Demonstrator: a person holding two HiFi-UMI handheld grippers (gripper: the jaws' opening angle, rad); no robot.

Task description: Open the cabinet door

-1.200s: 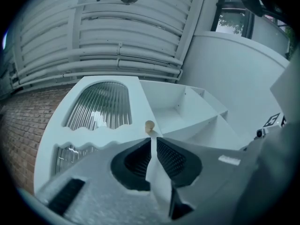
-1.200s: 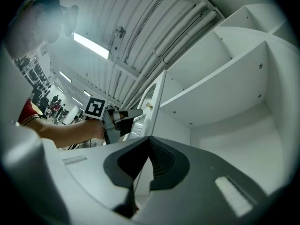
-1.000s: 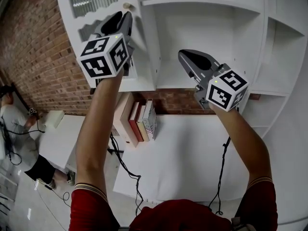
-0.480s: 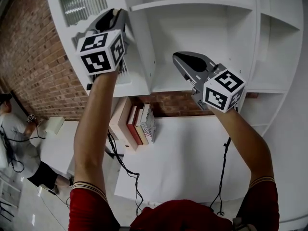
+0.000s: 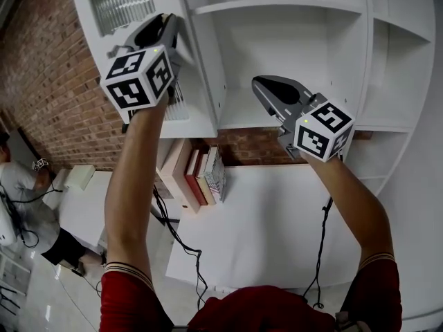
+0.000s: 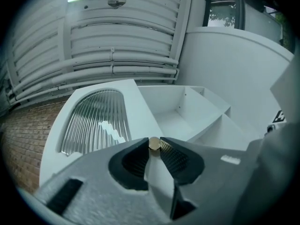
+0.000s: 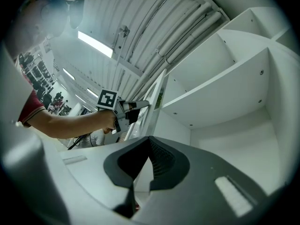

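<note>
Upper white cabinet (image 5: 291,61), open shelves inside. The cabinet door (image 5: 194,109) stands swung out toward the left, at the left side of the opening, with a ribbed glass panel (image 5: 121,0) arched at its top.

The left gripper (image 5: 168,28) is raised to the door's front, pointing up and away. In the left gripper view its two pads are pressed on a small brass knob (image 6: 154,143), one on each side. The jaws have just been closing, with the knob between them. The opening is narrow, only as wide as the knob.

The right gripper (image 5: 261,85) is at the right, raised in front of the open shelves and well apart from the door. Its jaws are together and hold nothing.

Each gripper carries a marker cube (image 5: 138,78) with black-and-white square patterns, no letters.

Below the cabinet a white table (image 5: 277,213) sits against a brick wall (image 5: 48,81). A short row of books (image 5: 204,175) stands at the table's far left end; the spine print is too small to read. A black cable (image 5: 181,244) hangs off the table's left edge. Both arms show red sleeves (image 5: 128,303). Another person (image 5: 28,206) is at the far left edge on the floor, partly cut off.
</note>
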